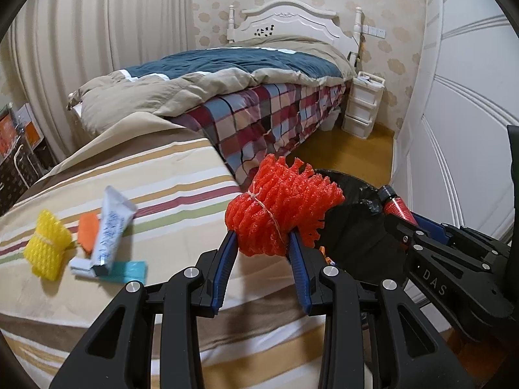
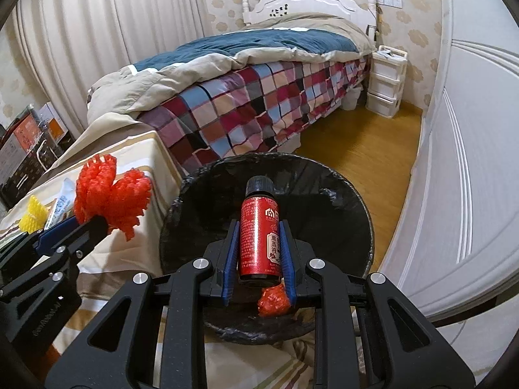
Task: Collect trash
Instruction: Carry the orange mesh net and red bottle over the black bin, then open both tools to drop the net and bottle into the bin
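Observation:
My left gripper [image 1: 261, 238] is shut on a red foam net bundle [image 1: 282, 204] tied with string, held above the edge of the striped bedding, just left of the black-lined trash bin [image 1: 353, 227]. In the right wrist view the same red foam net bundle [image 2: 110, 194] sits left of the bin. My right gripper [image 2: 259, 227] is shut on a small red bottle [image 2: 259, 233] with a black cap, held over the open trash bin [image 2: 340, 201]. A red scrap [image 2: 274, 301] lies inside the bin. On the striped bedding lie a yellow foam net [image 1: 47, 246], a white tube [image 1: 112, 227] and an orange piece [image 1: 88, 231].
A bed with a plaid sheet [image 1: 275, 113] and a blue quilt stands behind. White plastic drawers [image 1: 361, 103] stand by the headboard. A white wardrobe door [image 2: 470, 162] runs along the right. Wooden floor [image 2: 366, 149] lies between bed and wardrobe. Boxes [image 2: 26, 142] stand at far left.

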A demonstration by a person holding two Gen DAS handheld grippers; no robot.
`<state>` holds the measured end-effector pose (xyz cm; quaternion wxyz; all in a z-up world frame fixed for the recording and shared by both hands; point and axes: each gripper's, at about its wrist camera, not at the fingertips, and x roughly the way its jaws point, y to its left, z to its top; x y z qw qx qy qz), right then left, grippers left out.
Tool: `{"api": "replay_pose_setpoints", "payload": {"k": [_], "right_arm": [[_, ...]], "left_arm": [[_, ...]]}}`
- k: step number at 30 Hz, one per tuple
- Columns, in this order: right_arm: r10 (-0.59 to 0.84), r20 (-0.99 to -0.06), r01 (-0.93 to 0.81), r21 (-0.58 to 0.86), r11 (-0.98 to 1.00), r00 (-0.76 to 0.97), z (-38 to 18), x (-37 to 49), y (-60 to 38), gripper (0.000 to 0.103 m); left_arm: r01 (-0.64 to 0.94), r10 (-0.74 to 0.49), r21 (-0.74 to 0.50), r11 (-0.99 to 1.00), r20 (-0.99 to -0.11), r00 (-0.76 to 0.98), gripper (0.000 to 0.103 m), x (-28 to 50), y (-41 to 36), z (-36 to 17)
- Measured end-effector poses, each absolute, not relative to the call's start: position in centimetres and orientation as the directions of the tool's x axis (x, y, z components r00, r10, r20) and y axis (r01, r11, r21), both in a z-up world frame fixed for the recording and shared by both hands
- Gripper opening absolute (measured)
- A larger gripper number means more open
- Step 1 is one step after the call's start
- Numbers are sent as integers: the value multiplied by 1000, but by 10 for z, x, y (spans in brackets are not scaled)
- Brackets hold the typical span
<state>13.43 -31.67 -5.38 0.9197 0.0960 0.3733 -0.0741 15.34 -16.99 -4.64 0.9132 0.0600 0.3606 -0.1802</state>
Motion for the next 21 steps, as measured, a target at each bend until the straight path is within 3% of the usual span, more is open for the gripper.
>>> {"api": "replay_pose_setpoints", "payload": {"k": [16, 17, 19, 21], "right_arm": [[-82, -707, 254, 142, 957, 703, -68, 140, -338, 26], [-83, -707, 257, 142, 956, 702, -69, 140, -339, 27], [-90, -705, 263, 141, 954, 703, -69, 139, -341, 41], [-107, -697, 275, 134, 952, 709, -68, 137, -341, 44]], "left_arm": [[395, -266, 26, 918, -698, 665, 37, 161, -200, -57], [394, -265, 26, 919, -699, 664, 41, 162, -201, -58], [396, -269, 20, 918, -703, 659, 50, 161, -201, -59], [393, -268, 21, 919, -697, 665, 61, 159, -199, -59]]}}
